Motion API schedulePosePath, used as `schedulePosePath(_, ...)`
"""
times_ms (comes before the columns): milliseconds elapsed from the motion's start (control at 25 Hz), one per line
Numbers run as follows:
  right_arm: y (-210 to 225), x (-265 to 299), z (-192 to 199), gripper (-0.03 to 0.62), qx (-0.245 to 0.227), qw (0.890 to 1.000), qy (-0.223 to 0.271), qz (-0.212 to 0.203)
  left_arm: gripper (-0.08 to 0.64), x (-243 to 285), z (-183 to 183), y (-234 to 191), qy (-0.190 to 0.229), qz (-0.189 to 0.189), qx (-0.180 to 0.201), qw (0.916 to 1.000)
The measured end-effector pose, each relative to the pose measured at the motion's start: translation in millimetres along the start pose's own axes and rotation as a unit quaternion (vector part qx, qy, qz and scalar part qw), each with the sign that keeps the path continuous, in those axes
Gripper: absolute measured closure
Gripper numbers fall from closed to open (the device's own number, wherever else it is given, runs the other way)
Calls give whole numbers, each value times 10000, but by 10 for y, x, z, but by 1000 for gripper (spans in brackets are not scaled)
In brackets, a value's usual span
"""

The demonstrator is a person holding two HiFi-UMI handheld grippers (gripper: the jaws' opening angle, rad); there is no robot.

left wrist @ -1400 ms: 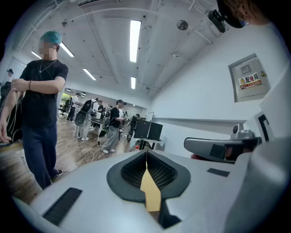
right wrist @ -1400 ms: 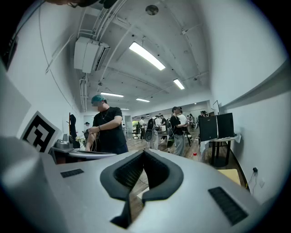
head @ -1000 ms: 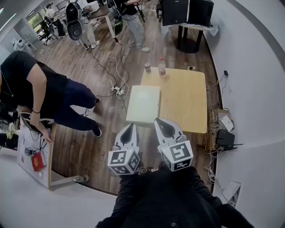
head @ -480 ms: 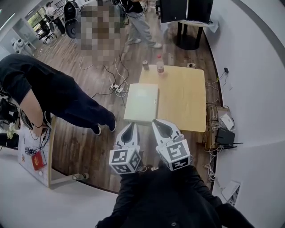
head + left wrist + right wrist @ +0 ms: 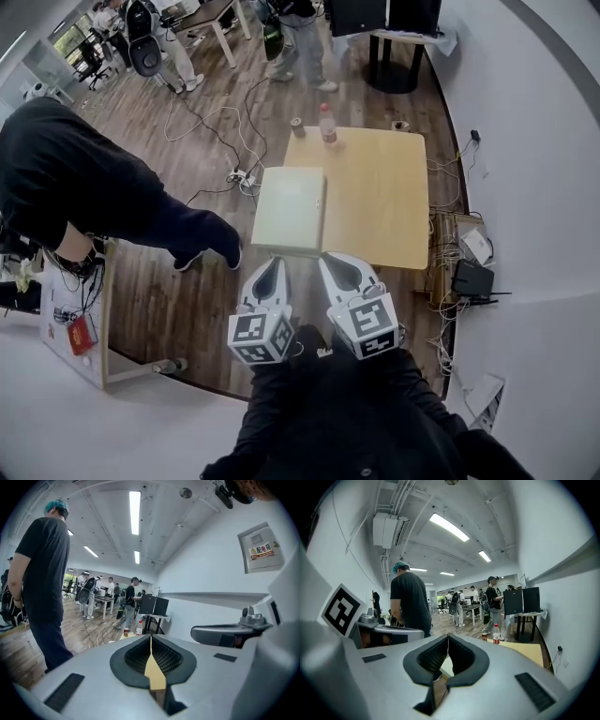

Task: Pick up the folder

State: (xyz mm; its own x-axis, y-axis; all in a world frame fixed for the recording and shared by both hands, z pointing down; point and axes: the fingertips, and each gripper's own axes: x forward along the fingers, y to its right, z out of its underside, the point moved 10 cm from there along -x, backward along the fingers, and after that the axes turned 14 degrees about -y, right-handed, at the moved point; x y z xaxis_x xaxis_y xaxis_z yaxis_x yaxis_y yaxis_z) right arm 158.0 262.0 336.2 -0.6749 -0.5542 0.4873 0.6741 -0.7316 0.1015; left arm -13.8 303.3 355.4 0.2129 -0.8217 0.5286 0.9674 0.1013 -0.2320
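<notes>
Now, your left gripper (image 5: pixel 272 263) and right gripper (image 5: pixel 330 259) are both closed and empty (tips touching), so they may shove the folder (image 5: pixel 291 208) off the table (image 5: pixel 380 202).

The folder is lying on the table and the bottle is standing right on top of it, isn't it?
Not quite. The folder is lying on the table, but the bottle is not on top of it. The bottle stands on the bare tabletop at the far edge, apart from the folder. The head view shows this.
</notes>
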Motion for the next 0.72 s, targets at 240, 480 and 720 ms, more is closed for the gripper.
schedulePosePath(240,85,59,38,568,109,9999,-76,34,523,117,-11,6,-75,88,40,9999)
schedulePosePath(480,155,327,-42,568,86,9998,-191,75,523,378,-115,-216,-112,178,-38,9998)
schedulePosePath(720,291,759,-292,569,102,9998,-70,142,523,714,-340,-574,-80,301,-37,9995)
